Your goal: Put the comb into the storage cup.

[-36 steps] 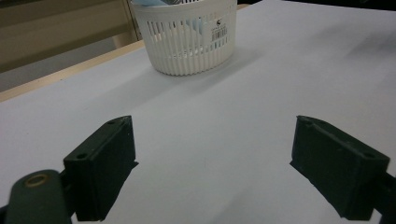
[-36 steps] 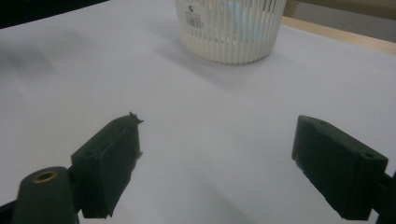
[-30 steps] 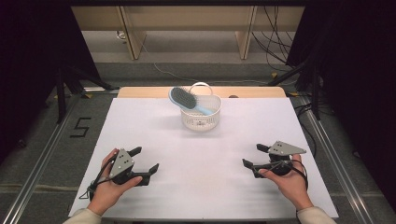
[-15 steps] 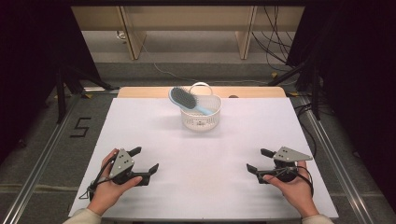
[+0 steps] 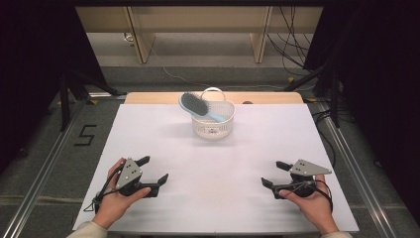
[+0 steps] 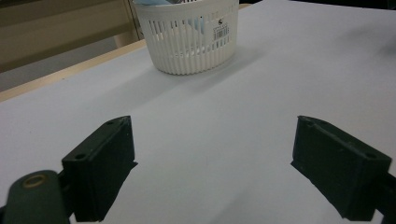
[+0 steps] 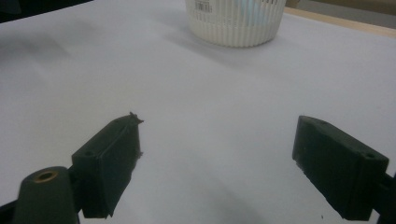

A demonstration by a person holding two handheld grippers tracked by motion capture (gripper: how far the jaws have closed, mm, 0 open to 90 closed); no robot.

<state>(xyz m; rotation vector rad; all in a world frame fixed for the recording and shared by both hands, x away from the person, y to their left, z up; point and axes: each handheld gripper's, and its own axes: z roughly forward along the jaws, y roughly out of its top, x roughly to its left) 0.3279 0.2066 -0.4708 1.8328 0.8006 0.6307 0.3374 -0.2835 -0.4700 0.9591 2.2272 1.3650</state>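
Basket: the white slatted basket stands upright at the upper centre of the high view, on the far part of my bench, well apart from both claws.
Basket in my claw views: it sits at the top centre of the left view and the top centre of the right view, with a barcode label on its wall.
Hairbrush: a light blue hairbrush leans in the basket, its bristled head sticking out over the upper left rim.
Left claw: my left claw rests at the lower left, jaws spread wide, gripping nothing.
Right claw: my right claw rests at the lower right, jaws likewise apart and empty.
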